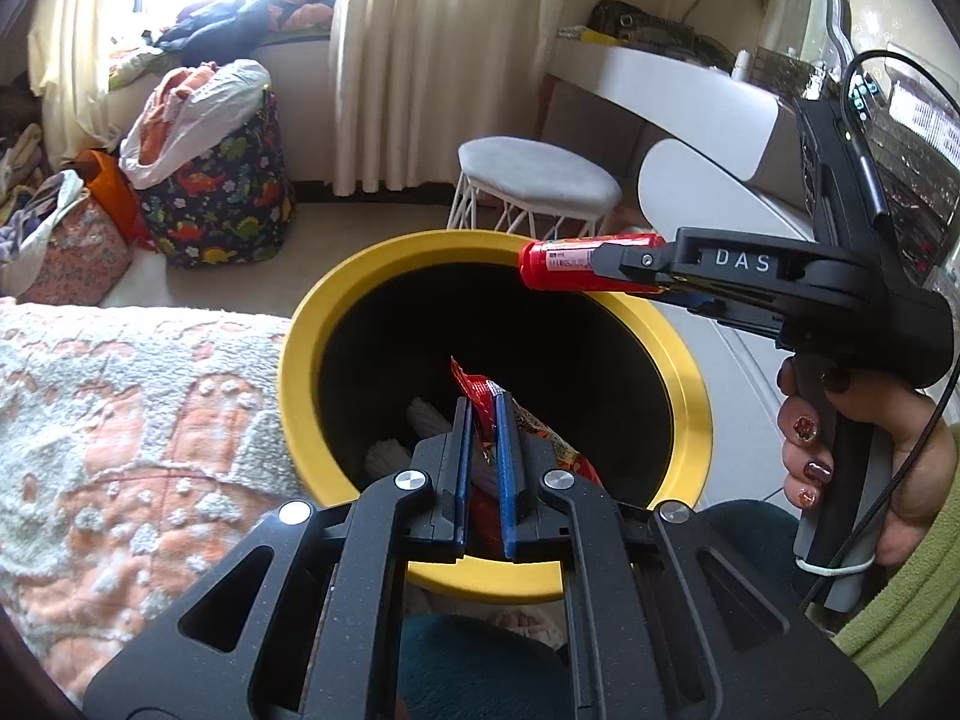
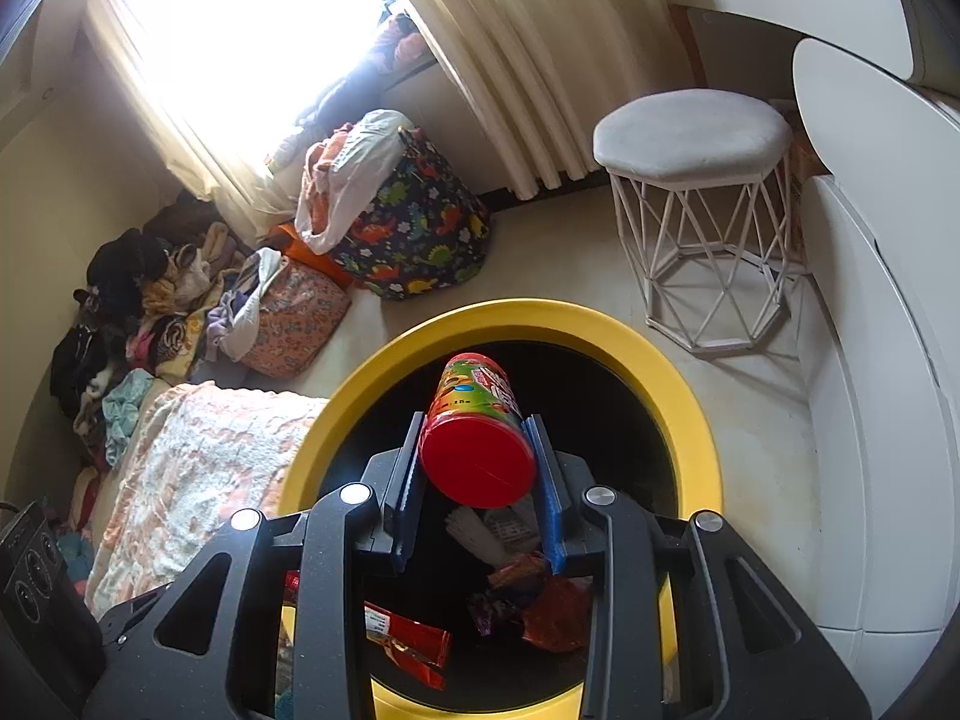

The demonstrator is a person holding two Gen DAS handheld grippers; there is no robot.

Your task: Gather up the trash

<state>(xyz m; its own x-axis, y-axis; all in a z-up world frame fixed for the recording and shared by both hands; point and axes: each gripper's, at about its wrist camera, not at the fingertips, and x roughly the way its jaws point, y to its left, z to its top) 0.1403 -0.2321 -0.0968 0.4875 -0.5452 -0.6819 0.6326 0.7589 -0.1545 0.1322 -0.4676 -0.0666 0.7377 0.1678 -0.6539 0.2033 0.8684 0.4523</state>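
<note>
Two grippers hang over one yellow-rimmed bin [image 1: 300, 360]: the left gripper [image 1: 485, 414] pinches a red snack wrapper [image 1: 477, 396] above its mouth, and the right gripper [image 2: 477, 450] clamps one red-lidded canister [image 2: 480, 420] there too. Several wrappers lie inside the bin. Beside it sits a fleecy blanket [image 1: 120, 420]; beyond it, on pale floor, stand one white stool [image 2: 696, 138] and one dinosaur-print bag [image 2: 420, 228].

bin [image 2: 690, 396] left of stool [image 2: 690, 126] | wrappers [image 2: 540, 600] in bin | blanket [image 2: 198, 468] left of bin
</note>
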